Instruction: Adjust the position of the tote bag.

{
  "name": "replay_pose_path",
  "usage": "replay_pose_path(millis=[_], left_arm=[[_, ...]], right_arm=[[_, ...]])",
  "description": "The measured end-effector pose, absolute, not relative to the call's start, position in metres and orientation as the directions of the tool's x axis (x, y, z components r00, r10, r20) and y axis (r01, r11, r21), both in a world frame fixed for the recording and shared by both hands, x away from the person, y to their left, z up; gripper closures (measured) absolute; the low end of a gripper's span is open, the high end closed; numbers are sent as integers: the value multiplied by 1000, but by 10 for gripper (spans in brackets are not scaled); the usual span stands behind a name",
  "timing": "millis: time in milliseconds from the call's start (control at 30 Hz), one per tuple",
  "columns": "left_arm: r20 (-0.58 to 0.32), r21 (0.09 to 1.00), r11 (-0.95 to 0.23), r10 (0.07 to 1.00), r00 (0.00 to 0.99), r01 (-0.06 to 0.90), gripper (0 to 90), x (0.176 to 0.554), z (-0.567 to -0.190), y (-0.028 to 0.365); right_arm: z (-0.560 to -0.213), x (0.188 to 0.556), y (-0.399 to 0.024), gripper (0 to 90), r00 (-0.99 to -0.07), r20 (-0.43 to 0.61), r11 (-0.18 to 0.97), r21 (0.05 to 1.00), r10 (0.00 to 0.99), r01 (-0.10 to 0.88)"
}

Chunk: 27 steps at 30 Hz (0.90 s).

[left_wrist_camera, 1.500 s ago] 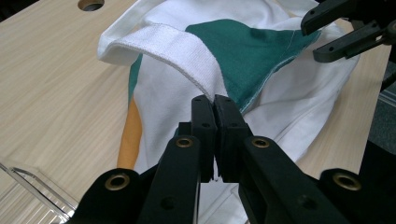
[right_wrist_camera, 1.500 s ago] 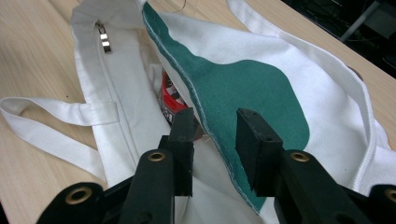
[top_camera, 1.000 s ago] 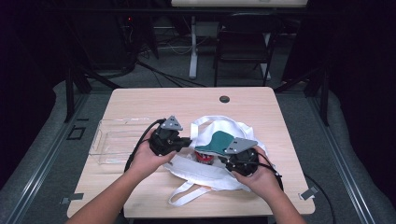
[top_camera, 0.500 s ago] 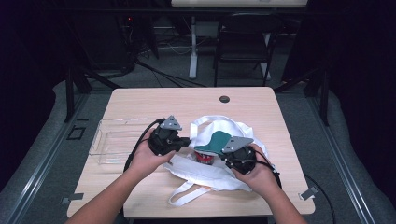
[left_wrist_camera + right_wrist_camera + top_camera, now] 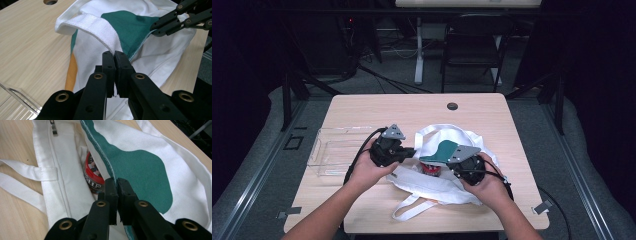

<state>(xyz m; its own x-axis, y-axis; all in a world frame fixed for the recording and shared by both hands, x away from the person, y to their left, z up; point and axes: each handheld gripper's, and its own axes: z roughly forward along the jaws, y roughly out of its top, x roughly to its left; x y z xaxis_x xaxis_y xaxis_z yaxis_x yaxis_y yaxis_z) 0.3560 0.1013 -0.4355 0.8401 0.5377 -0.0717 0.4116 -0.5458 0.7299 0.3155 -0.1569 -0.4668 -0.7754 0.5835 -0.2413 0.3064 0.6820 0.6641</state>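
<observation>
The bag [image 5: 447, 170] lies on the surface [image 5: 362, 107], right between the two claws, its mouth lifted. Left claw [image 5: 412, 151] sits at the bag's left edge, jaws clenched on the white rim by the strap [image 5: 97, 27]. Right claw [image 5: 451, 161] is at the near right of the mouth; its jaws have just been closing, and now they pinch the green-printed edge [image 5: 140, 167] of the upper cloth. Between them the mouth gapes, and a red can [image 5: 92, 173] lies inside, just left of the right claw in the right gripper view. The bag's long axis runs roughly left to right across the surface, mouth facing the person, loose handles [image 5: 412, 205] trailing toward the near edge. A clear tray [image 5: 329, 150] sits left of it.
</observation>
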Motion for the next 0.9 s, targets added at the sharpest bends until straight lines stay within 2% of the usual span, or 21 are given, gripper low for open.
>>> replay_pose_path(millis=[533, 900], left_arm=[[-69, 737, -538, 543, 837, 410, 827, 355, -435, 105], [-57, 745, -537, 539, 840, 395, 672, 352, -432, 111]], right_arm=[[-458, 317, -156, 883, -773, -263, 686, 669, 577, 286], [-448, 318, -154, 885, -770, -289, 700, 661, 569, 269]])
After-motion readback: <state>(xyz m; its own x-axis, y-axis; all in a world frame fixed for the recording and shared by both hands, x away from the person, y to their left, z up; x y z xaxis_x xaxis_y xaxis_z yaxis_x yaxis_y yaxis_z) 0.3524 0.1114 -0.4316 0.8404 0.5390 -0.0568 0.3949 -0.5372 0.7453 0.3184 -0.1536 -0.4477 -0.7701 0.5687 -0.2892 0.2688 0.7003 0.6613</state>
